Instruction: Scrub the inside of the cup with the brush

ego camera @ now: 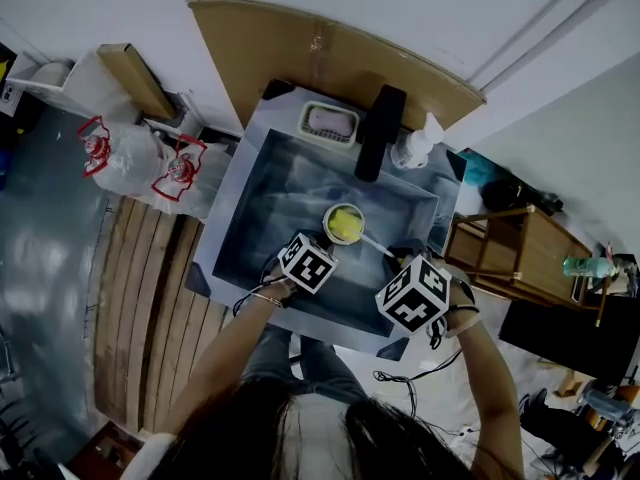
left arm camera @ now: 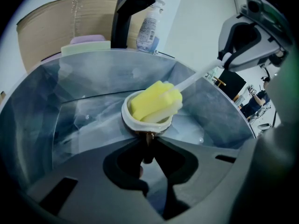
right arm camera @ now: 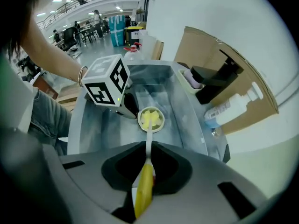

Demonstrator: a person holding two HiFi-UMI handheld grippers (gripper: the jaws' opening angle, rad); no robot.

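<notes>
Behind the cup [left arm camera: 126,116] stand a faucet [ego camera: 378,128], tray [ego camera: 329,123] and pump bottle [ego camera: 414,148].

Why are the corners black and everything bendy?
Left gripper view: the wide lens bends the sink walls and blacks the corners. Right gripper view: same corners; the close brush handle looks blurry. Head view: dim, floor planks curve.
</notes>
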